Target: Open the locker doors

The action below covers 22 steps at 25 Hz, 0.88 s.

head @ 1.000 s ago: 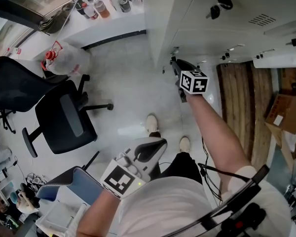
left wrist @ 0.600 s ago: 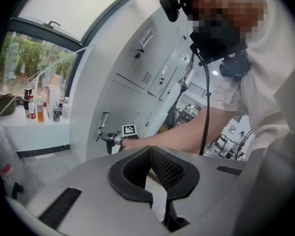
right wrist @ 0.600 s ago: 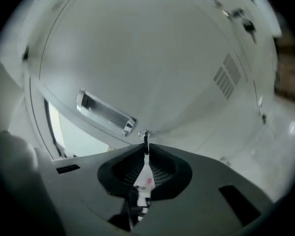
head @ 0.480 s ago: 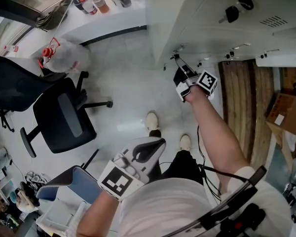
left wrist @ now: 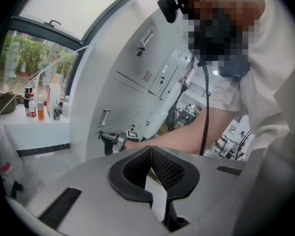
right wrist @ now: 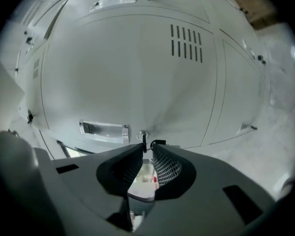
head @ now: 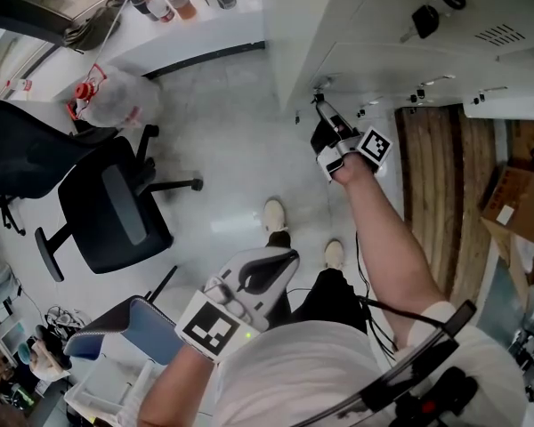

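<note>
Now: key gripped, door shut

Left gripper (left wrist: 150, 150) hangs by the body, jaws together, empty. Right gripper (right wrist: 147, 149), arm outstretched, has just been closing; its pads pinch the key (right wrist: 144, 140) standing in a low locker door (right wrist: 137, 68), just beside the handle recess (right wrist: 104, 128). Step judged: unlocking. The next move likely calls for a roll about the key's axis, then an outward pull without slipping off. The key's long axis runs along the jaws, pointing straight into the door, which sits flush.
</note>
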{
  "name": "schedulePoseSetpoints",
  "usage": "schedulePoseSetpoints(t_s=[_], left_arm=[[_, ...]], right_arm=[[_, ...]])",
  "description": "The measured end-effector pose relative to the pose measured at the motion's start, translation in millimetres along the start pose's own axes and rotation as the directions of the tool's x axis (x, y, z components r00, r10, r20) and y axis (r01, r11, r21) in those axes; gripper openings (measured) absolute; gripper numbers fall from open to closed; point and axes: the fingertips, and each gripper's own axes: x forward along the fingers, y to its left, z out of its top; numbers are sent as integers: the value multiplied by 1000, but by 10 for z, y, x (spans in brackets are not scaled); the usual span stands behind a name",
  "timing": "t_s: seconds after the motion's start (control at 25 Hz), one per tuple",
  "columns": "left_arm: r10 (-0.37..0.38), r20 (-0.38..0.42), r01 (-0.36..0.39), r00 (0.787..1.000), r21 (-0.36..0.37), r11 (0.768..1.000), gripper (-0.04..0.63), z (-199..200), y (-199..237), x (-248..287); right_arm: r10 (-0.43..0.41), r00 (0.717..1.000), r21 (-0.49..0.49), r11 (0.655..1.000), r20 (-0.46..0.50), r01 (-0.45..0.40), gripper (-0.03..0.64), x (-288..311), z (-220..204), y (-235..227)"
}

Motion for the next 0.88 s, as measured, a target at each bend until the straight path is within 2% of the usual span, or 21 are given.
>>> schedulePoseSetpoints(t_s=[0.08, 0.12, 0.16, 0.2, 0.24, 0.28, 0.32, 0.4, 0.44, 0.52, 0.56, 0.6, 0.64, 0.72, 0.88], left_arm=[[-2, -1, 2, 1000, -3, 1000, 12, -5, -15, 11], [-4, -2, 4, 1000, -2, 1000, 12, -1, -25, 19], [-6, -1, 6, 1000, 1, 1000, 12, 10, -37, 29], [-8, 0, 8, 1000, 5, 1000, 12, 24, -50, 40], [-10, 2, 10, 1000, 8, 1000, 12, 40, -63, 53], [-11, 5, 11, 1000, 10, 1000, 12, 59, -75, 69], [-12, 9, 12, 1000, 12, 1000, 12, 79, -88, 84], [-16, 16, 16, 1000, 16, 1000, 12, 114, -116, 105], [-18, 17, 18, 1000, 18, 1000, 12, 126, -132, 112], [-21, 22, 21, 1000, 22, 1000, 12, 150, -164, 126], [-22, 24, 22, 999, 24, 999, 12, 160, -181, 134], [-23, 26, 22, 999, 26, 999, 12, 170, -198, 141], [-23, 28, 22, 999, 28, 999, 12, 179, -212, 147], [-21, 31, 21, 999, 30, 999, 12, 186, -230, 149], [-12, 32, 11, 999, 15, 1000, 12, 149, -209, 91]], right_arm=[[-69, 995, -150, 987, -69, 58, 42, -4, -47, -10], [-112, 989, -207, 974, -99, 89, 82, -21, -72, -27], [-155, 981, -243, 962, -117, 123, 154, -47, -89, -45], [-195, 973, -280, 948, -127, 154, 173, -79, -93, -58], [-237, 963, -345, 921, -128, 181, 173, -114, -78, -56], [-282, 952, -443, 873, -118, 204, 173, -149, -46, -27], [-324, 941, -561, 799, -95, 219, 165, -175, -7, 44], [-365, 930, -770, 604, -36, 207, 123, -176, 31, 322], [-364, 931, -841, 508, -15, 185, 121, -150, 19, 491], [-356, 934, -930, 340, 7, 136, 123, -63, -28, 774], [-354, 935, -955, 273, 12, 116, 123, -12, -53, 871], [-353, 936, -970, 222, 16, 100, 123, 40, -73, 938], [-353, 935, -978, 187, 17, 89, 123, 86, -87, 977], [-358, 934, -985, 150, 22, 80, 123, 153, -101, 994], [-361, 932, -987, 130, 43, 96, 123, 239, -90, 988]])
